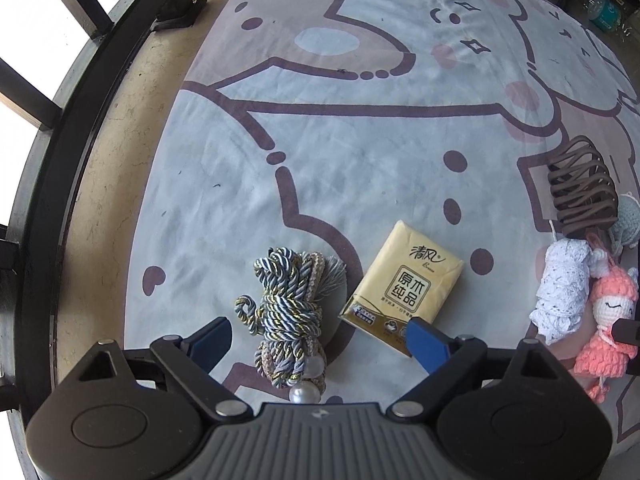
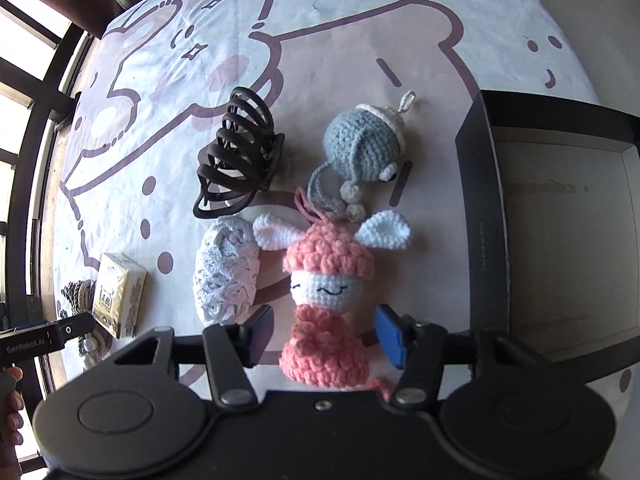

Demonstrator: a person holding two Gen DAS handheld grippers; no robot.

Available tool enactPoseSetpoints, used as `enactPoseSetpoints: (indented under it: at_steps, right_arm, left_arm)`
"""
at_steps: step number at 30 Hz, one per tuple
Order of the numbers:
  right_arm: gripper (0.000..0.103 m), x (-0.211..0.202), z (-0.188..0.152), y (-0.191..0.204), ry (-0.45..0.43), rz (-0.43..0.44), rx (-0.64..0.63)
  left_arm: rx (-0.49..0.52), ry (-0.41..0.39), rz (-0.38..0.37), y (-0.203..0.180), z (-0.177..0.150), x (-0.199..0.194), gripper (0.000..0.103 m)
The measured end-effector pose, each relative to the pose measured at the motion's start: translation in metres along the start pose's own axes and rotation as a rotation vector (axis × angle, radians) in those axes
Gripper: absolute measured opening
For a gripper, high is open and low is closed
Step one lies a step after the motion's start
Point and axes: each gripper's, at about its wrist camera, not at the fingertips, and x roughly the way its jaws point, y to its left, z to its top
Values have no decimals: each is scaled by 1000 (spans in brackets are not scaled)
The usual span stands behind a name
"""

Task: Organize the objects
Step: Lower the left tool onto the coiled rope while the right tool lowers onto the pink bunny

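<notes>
My left gripper (image 1: 318, 338) is open, its fingers on either side of a coiled blue-gold rope tassel (image 1: 286, 308) with a pearl end. A yellow tissue pack (image 1: 404, 288) lies just right of it, by the right finger. My right gripper (image 2: 324, 338) is open around the body of a pink crochet doll (image 2: 326, 292), not closed on it. Beside the doll lie a white lace bundle (image 2: 226, 272), a dark hair claw (image 2: 240, 160) and a grey crochet toy (image 2: 364, 148). The doll (image 1: 608, 320), the lace (image 1: 562, 292) and the claw (image 1: 580, 188) also show in the left wrist view.
Everything lies on a cartoon-print cloth (image 1: 360, 140) over a table. A dark-rimmed tray or box (image 2: 560, 220) stands to the right of the doll. A black window frame (image 1: 48, 160) runs along the left. The left gripper's tip (image 2: 60, 332) shows in the right wrist view.
</notes>
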Motion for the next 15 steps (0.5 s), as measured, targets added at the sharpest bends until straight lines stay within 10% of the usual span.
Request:
enactPoseSetpoints:
  at_steps: [15]
  right_arm:
    - [49,23,4,12,79,-47,-27]
  left_arm:
    - [-10,63,45,17,2,17,76]
